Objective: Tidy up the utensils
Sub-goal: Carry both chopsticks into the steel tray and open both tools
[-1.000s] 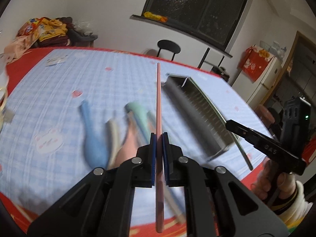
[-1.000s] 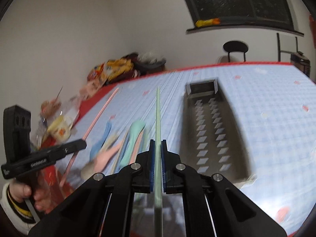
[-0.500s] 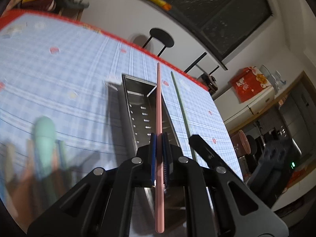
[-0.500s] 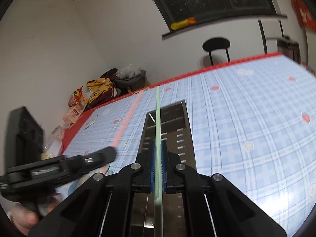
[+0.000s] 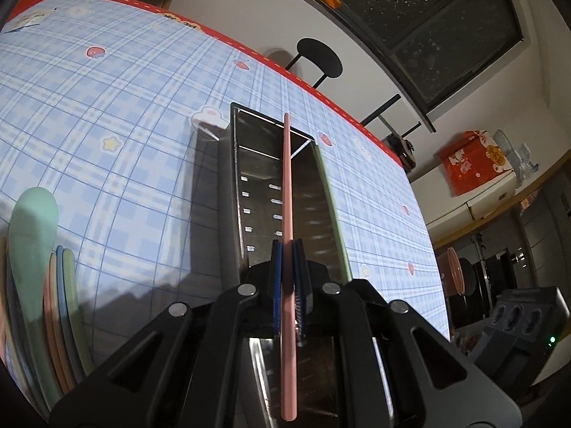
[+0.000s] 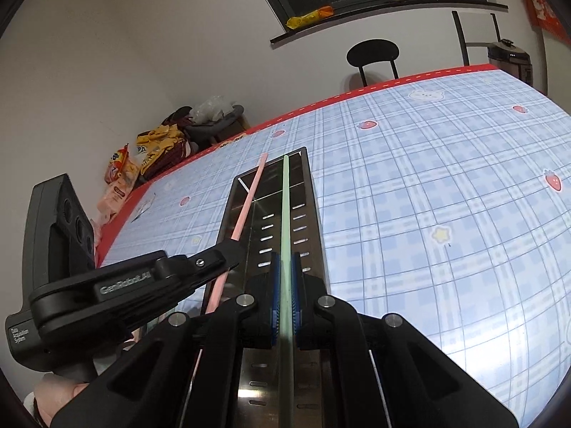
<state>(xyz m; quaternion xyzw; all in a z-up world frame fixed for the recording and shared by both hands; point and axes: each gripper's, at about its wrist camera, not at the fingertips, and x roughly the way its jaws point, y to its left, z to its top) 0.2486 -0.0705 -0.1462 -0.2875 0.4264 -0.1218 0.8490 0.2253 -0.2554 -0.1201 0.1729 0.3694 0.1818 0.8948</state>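
My left gripper [image 5: 287, 249] is shut on a pink chopstick [image 5: 286, 178] and holds it lengthwise over the long perforated steel tray [image 5: 242, 164]. My right gripper [image 6: 285, 260] is shut on a pale green chopstick [image 6: 285, 207], also lengthwise over the same tray [image 6: 314, 214]. The green chopstick shows along the tray's right rim in the left wrist view [image 5: 332, 199]. The left gripper [image 6: 228, 249] and the pink chopstick [image 6: 246, 207] show at the left of the right wrist view. Both chopsticks sit side by side, parallel.
Pastel spoons and chopsticks [image 5: 35, 249] lie in a pile on the blue checked tablecloth [image 5: 107, 107] left of the tray. A black chair [image 6: 373, 53] stands behind the table. Snack bags [image 6: 150, 149] lie beyond the far left edge.
Both grippers moved from above the utensil pile to over the steel tray and lowered, bringing the pink and green chopsticks in line with the tray's length.
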